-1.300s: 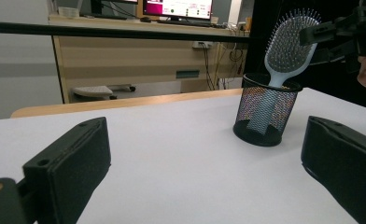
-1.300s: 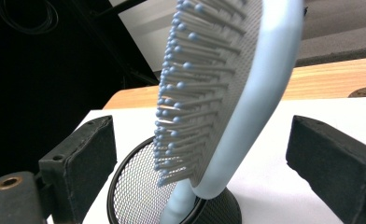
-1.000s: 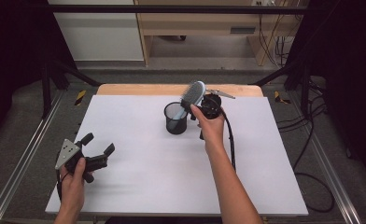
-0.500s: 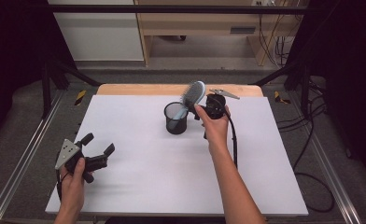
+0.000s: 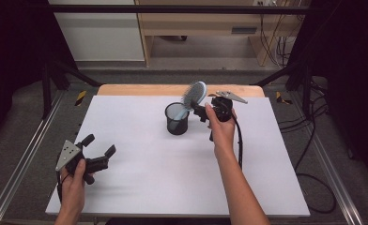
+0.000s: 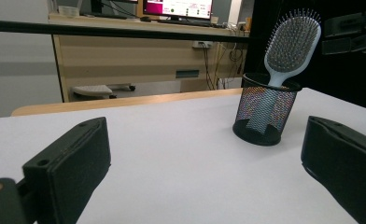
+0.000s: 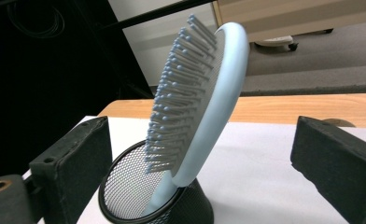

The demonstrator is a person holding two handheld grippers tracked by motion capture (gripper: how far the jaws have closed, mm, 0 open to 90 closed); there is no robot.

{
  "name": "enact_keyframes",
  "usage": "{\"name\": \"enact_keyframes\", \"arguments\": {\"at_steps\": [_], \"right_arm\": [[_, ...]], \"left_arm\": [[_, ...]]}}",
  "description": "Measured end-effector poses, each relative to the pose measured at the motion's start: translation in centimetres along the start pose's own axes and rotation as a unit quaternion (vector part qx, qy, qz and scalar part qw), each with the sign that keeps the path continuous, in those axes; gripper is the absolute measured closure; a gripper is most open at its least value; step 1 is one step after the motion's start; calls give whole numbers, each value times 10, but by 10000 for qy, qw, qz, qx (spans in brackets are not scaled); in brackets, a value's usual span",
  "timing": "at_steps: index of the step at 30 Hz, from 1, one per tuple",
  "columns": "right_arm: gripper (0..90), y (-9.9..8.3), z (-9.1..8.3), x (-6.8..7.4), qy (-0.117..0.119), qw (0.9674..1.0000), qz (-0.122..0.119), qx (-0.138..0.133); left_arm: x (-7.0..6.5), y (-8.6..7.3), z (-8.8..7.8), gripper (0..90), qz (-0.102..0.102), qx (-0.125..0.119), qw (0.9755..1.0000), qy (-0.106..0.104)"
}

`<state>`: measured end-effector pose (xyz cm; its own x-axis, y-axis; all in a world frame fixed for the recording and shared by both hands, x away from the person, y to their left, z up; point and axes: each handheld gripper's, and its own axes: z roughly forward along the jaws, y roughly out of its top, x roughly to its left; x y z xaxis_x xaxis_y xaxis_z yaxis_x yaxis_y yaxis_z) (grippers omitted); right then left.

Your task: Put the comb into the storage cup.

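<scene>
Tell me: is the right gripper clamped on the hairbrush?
No, the right gripper's fingers stand open on either side of the hairbrush, which leans in the mesh cup.

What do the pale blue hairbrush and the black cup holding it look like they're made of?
Pale blue oval hairbrush: likely plastic, with a smooth, slightly glossy rim and ball-tipped bristles. Black round mesh cup: probably wire mesh with a dark matte coating; the brush handle shows through its wall.

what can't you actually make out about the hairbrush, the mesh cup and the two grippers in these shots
- Hairbrush: its handle end sits inside the mesh cup, blurred by the mesh in the left gripper view and hidden by the rim in the right gripper view.
- Right gripper: high view, its jaw tips are too small to tell from the brush head.
- Left gripper: its own view cuts both jaws off at the edges.
</scene>
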<state>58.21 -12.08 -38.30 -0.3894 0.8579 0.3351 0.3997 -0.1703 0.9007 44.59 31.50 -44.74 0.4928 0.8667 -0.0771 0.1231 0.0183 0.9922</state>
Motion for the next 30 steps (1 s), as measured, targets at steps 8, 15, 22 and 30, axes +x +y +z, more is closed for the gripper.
{"name": "enact_keyframes", "arguments": {"at_steps": [8,15,22,30], "right_arm": [[76,0,2,1,-261,9989,-190,-354],[107,2,0,2,-551,9954,-505,-592],[102,3,-4,3,-840,9896,-930,-706],[61,6,-13,6,-803,9868,-1276,-587]], "left_arm": [[1,1,-1,16,-13,-27,10000,8],[2,1,-1,16,-2,-24,10000,9],[2,1,-1,16,-12,-24,10000,27],[2,2,-4,16,0,-40,10000,18]]}}
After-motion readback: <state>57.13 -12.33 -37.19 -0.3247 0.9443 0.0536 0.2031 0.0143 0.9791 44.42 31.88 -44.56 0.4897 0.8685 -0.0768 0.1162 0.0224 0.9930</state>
